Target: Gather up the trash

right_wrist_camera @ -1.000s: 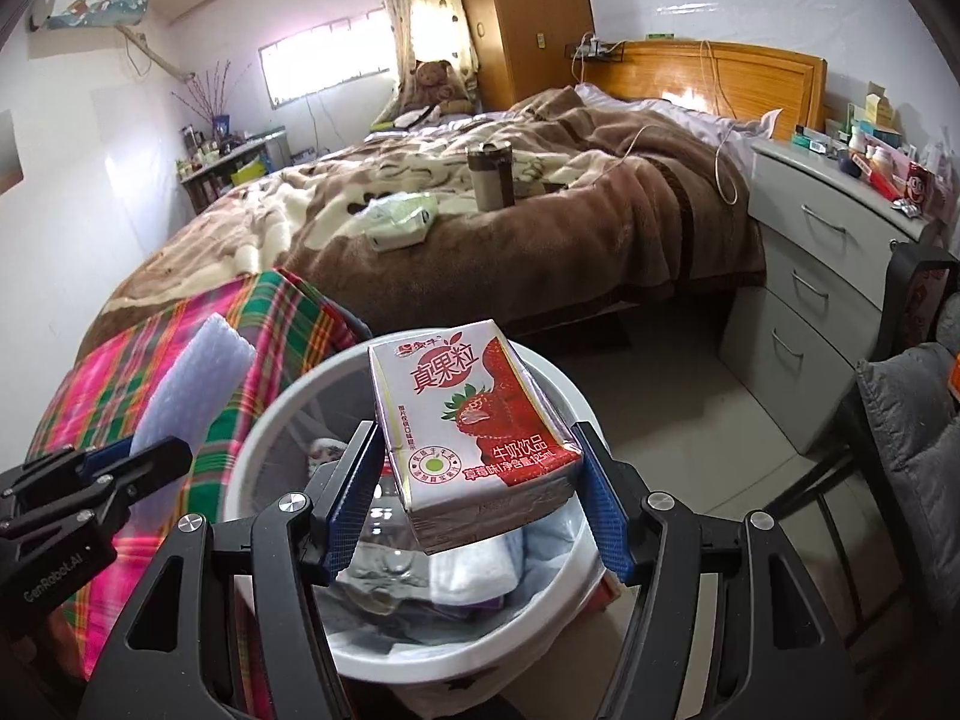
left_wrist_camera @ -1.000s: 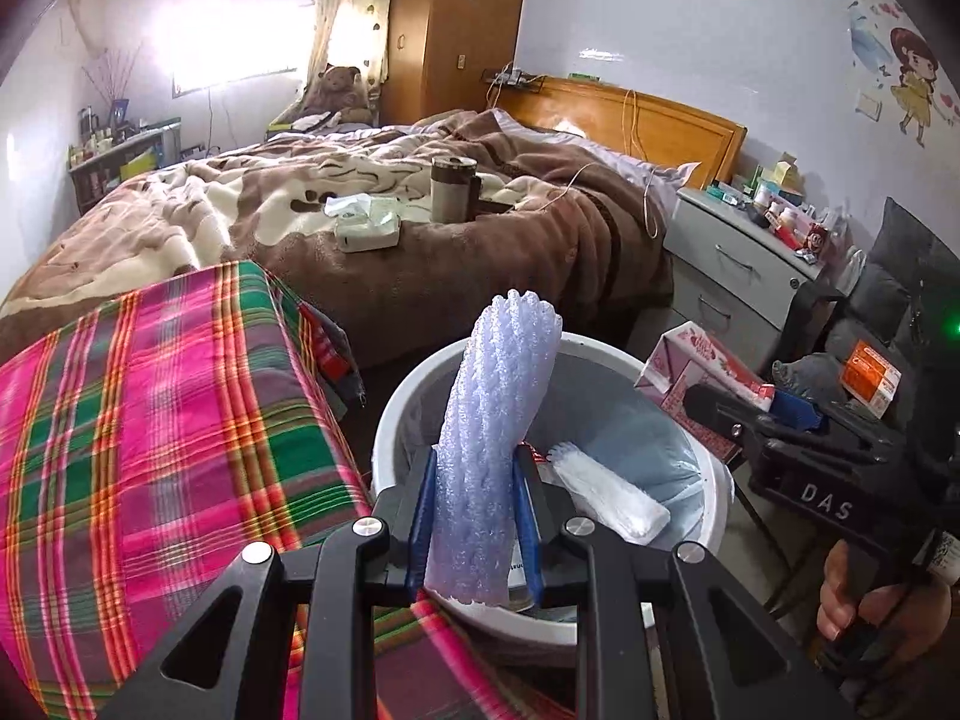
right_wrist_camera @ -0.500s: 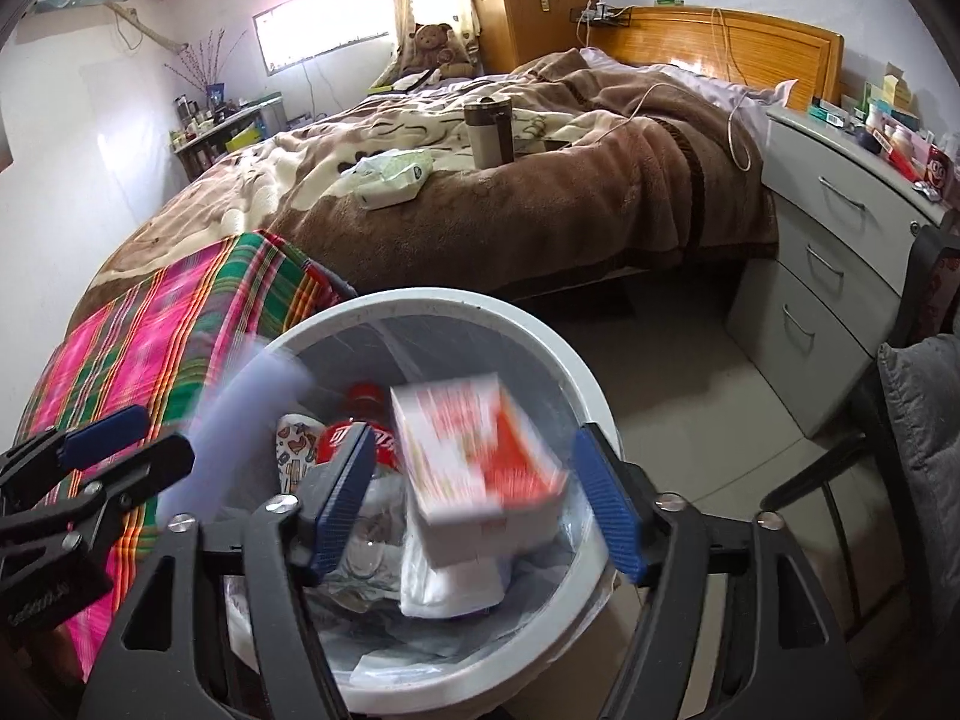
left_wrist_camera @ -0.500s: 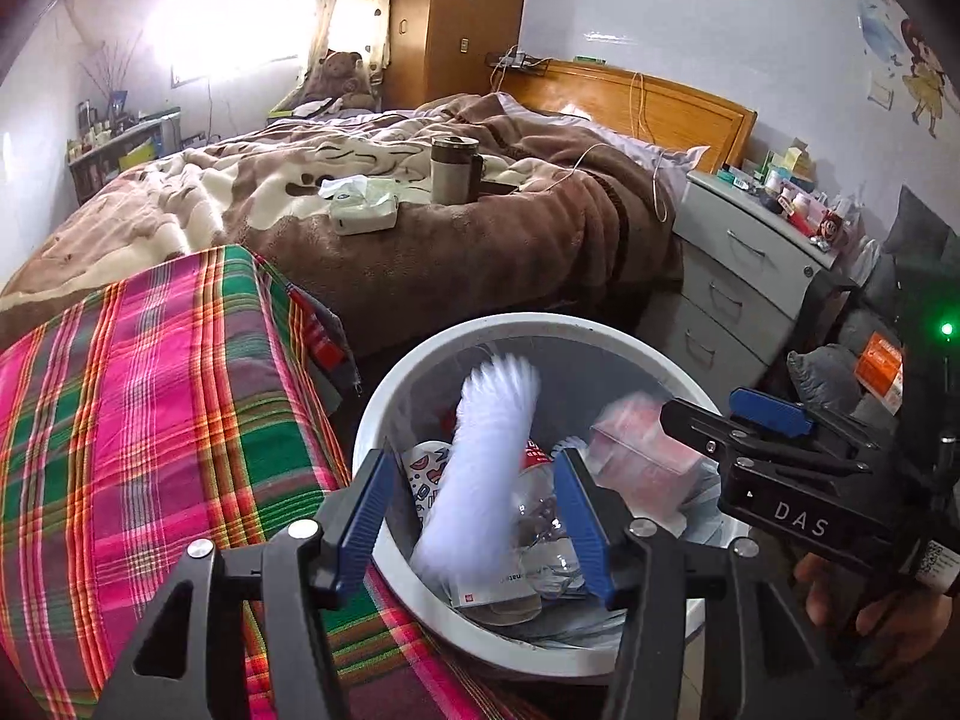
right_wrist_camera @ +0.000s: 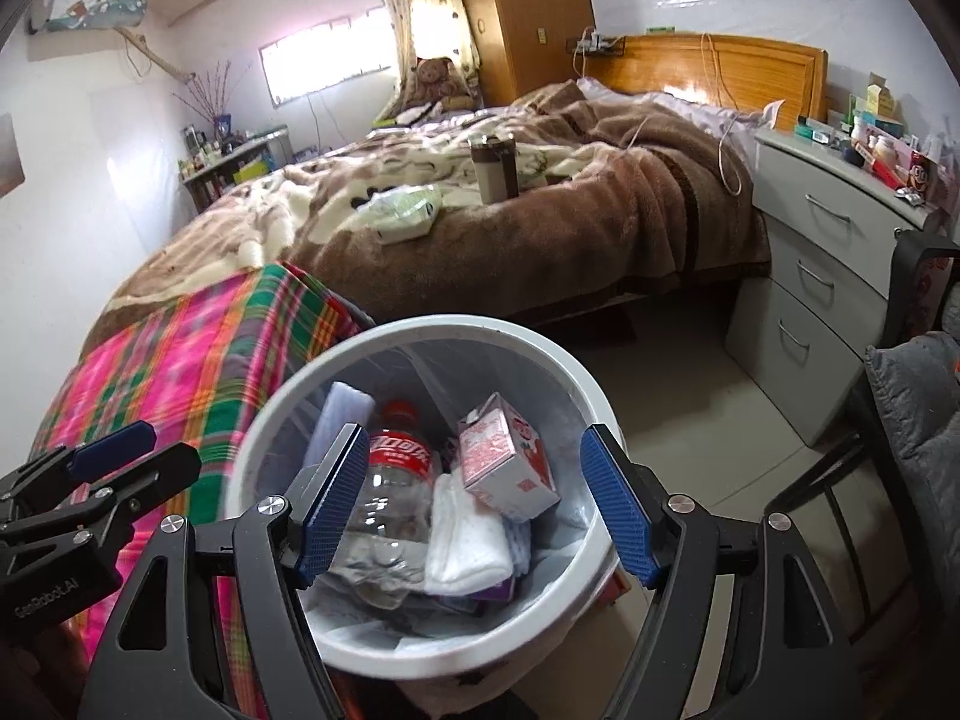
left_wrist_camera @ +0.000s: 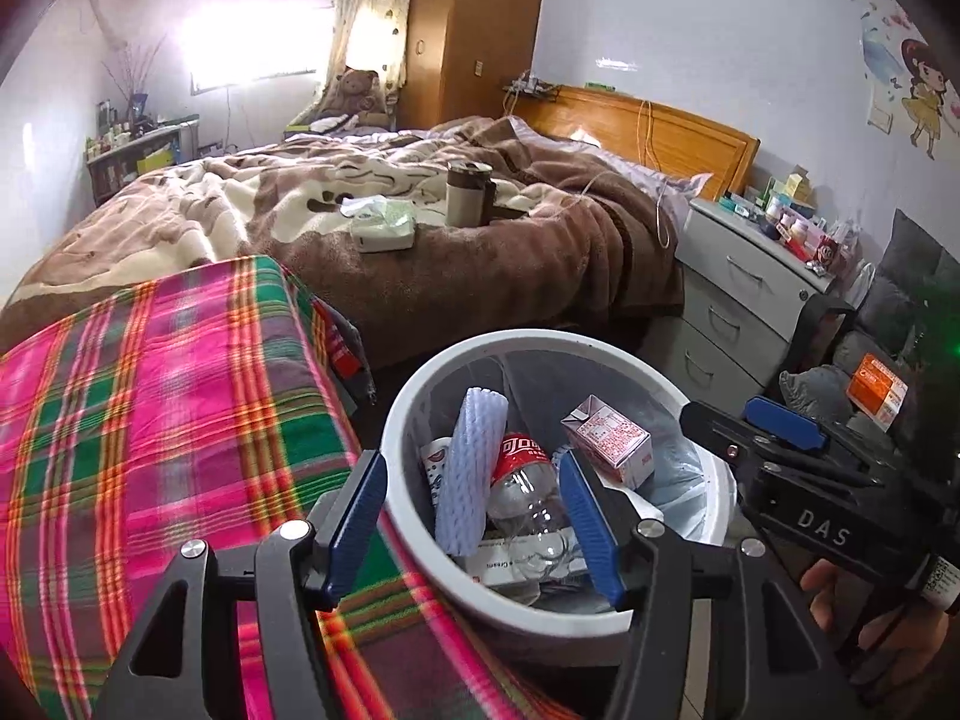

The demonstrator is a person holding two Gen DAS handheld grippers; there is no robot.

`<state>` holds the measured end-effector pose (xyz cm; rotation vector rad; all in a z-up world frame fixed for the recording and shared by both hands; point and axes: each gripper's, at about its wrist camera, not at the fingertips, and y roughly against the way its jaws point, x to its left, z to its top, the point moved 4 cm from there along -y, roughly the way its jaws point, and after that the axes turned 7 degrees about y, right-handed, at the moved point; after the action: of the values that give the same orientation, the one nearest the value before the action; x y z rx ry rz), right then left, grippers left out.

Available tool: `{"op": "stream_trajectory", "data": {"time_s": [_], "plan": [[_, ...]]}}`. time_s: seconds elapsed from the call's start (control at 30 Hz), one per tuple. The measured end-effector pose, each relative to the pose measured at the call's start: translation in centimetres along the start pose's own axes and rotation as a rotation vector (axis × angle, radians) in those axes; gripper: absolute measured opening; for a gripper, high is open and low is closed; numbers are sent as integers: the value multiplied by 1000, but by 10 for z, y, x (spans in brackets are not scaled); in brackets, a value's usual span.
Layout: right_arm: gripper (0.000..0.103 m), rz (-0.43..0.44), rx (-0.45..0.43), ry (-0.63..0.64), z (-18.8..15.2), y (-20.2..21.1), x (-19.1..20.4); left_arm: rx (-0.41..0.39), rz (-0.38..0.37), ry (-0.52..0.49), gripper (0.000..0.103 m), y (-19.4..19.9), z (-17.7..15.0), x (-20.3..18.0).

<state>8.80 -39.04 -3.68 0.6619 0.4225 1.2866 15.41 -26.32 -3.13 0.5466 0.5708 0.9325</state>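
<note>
A white trash bin [left_wrist_camera: 540,339] [right_wrist_camera: 456,324] with a clear liner stands right below both grippers. In it lie a pale purple foam net sleeve [left_wrist_camera: 471,468] [right_wrist_camera: 345,414], a strawberry milk carton [left_wrist_camera: 609,441] [right_wrist_camera: 507,462], a clear plastic bottle with a red label [left_wrist_camera: 522,480] [right_wrist_camera: 396,468] and a white cloth [right_wrist_camera: 468,540]. My left gripper [left_wrist_camera: 469,468] hovers over the bin's near rim; its jaws are opening and hold nothing. Over the bin too, my right gripper [right_wrist_camera: 475,435] is open and holds nothing.
A pink and green plaid cloth [left_wrist_camera: 150,420] covers the surface left of the bin. Beyond is a bed with a brown blanket [left_wrist_camera: 540,252], a tissue pack [left_wrist_camera: 381,222] and a flask [left_wrist_camera: 465,192]. Grey drawers [right_wrist_camera: 822,276] and a chair [right_wrist_camera: 912,420] stand to the right.
The left gripper let go of the foam sleeve and the right let go of the milk carton. Both dropped into the bin and now lie there.
</note>
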Motion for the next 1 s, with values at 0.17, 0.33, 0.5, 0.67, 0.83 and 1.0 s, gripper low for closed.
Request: {"op": "stream_trajectory", "data": {"time_s": [0.17,0.33,0.5,0.67,0.83,1.0], "plan": [[74,8,-47,3,-4,19,11,-39,35,9,60,26,-9,5],[74,18,-85,28,-11,37,26,-85,59,12,60,52,-19,7],[74,24,-140,44,-15,55,36,-159,95,22,60,85,-27,12],[74,-17,-208,56,-23,71,43,-203,144,21,69,105,-38,17],[74,-29,-240,47,-31,78,48,-232,152,24,69,117,-48,19],[74,-57,-275,66,-40,87,55,-264,209,-4,69,126,-59,18]]}}
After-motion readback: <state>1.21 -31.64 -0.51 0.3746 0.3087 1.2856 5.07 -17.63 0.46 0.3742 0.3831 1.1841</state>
